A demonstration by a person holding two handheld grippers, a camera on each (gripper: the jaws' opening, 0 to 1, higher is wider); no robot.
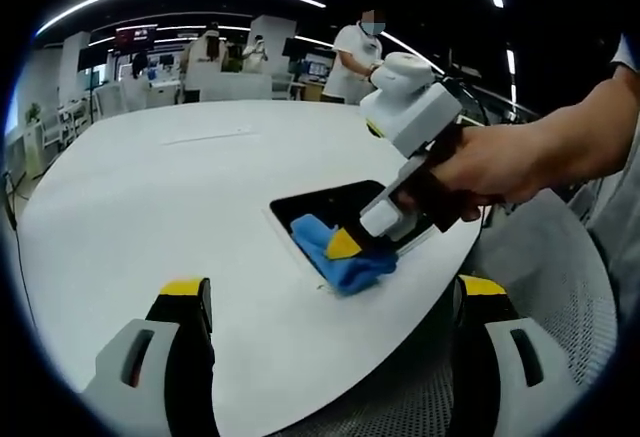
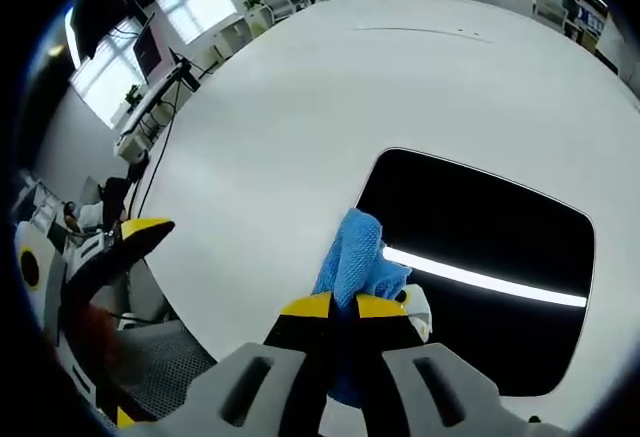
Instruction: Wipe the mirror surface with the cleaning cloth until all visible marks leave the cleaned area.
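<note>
Cloth [image 2: 352,257], blue | clamped in right gripper [image 2: 344,307], on mirror [image 2: 480,257] near edge | left gripper [image 1: 330,292] wide open, empty, beside mirror | advice: press flat, overlapping strokes.

left view low, facing mirror [image 1: 320,207], right close above

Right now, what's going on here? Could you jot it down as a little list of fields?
Surface: white round table
Mirror: dark rectangular mirror lying flat on the table, reflecting a ceiling light strip
Cloth: blue cleaning cloth, pressed on the mirror's edge
Right gripper: shut on the cloth, held by a person's hand
Left gripper: open, holding nothing
</note>
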